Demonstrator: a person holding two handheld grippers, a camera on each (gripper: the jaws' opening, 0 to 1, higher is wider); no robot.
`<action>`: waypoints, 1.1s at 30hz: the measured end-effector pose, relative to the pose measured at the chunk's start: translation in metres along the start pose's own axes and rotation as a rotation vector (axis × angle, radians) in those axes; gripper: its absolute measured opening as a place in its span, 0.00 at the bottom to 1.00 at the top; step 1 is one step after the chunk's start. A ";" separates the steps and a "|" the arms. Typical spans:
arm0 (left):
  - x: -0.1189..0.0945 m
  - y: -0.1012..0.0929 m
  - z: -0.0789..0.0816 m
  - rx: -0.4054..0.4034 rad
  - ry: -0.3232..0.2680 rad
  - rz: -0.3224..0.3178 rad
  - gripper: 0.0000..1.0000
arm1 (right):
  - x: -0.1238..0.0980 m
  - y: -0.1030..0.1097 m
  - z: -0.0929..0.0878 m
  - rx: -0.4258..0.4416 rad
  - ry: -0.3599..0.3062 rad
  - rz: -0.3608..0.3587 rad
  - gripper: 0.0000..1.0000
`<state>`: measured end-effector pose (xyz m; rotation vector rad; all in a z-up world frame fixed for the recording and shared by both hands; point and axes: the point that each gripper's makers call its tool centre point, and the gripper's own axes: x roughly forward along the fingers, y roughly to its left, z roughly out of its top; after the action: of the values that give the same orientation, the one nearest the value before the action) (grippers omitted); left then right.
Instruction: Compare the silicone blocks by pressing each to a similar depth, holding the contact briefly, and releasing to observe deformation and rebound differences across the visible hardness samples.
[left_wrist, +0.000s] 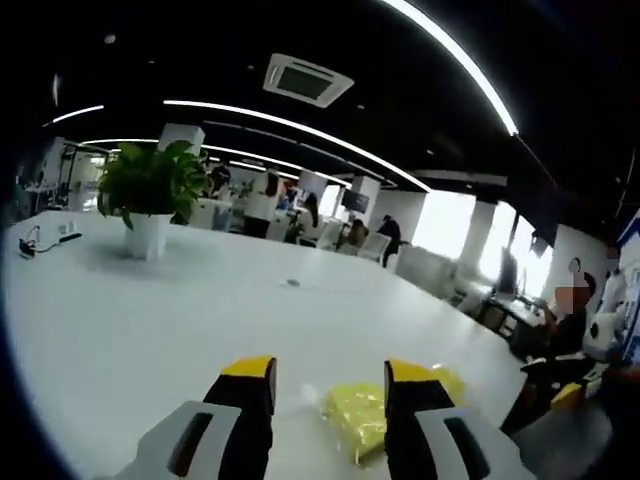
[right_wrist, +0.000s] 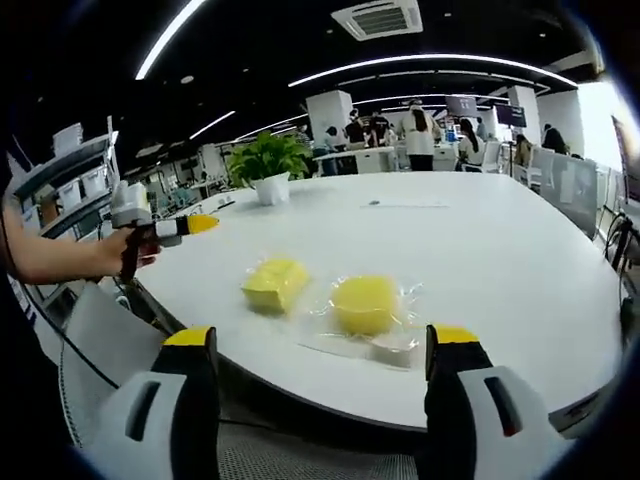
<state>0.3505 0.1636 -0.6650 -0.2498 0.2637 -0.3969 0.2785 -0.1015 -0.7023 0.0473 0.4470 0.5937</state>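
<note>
Right gripper (right_wrist: 325, 350) gaped wide, held nothing, low in frame; two bagged yellow silicone blocks (right_wrist: 276, 283) (right_wrist: 366, 303) mid-frame on white table (right_wrist: 480, 250); left gripper (left_wrist: 328, 385) open, empty, yellow block (left_wrist: 358, 418) between jaws at bottom; potted plant (left_wrist: 150, 195) upper left.

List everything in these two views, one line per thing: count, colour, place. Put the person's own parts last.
Rectangular yellow silicone block in clear wrap: one, yellow, on the table's near part, left of the round one; also seen between the left gripper's jaws.
Round yellow silicone block in clear wrap: one, yellow, right of the rectangular block, apart from it.
Round white table: one, white, under both blocks.
Potted green plant in white pot: one, green and white, far side of the table.
People in the background: several, standing and sitting beyond the table.
Left gripper: one, black with yellow tips, open, above the table edge.
Right gripper: one, black with yellow tips, open wide, short of the table.
Hand: one, holding the left gripper.
</note>
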 end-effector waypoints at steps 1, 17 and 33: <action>-0.008 -0.003 -0.002 0.011 0.012 -0.014 0.51 | 0.000 -0.002 -0.002 -0.014 0.004 -0.008 0.79; -0.068 -0.049 -0.061 0.171 0.136 -0.142 1.00 | -0.001 -0.026 -0.010 0.040 -0.022 -0.081 0.87; -0.066 -0.046 -0.070 0.195 0.145 -0.127 1.00 | -0.004 -0.037 -0.025 0.005 0.010 -0.125 0.86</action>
<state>0.2550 0.1366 -0.7043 -0.0456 0.3499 -0.5636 0.2851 -0.1362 -0.7296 0.0206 0.4578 0.4698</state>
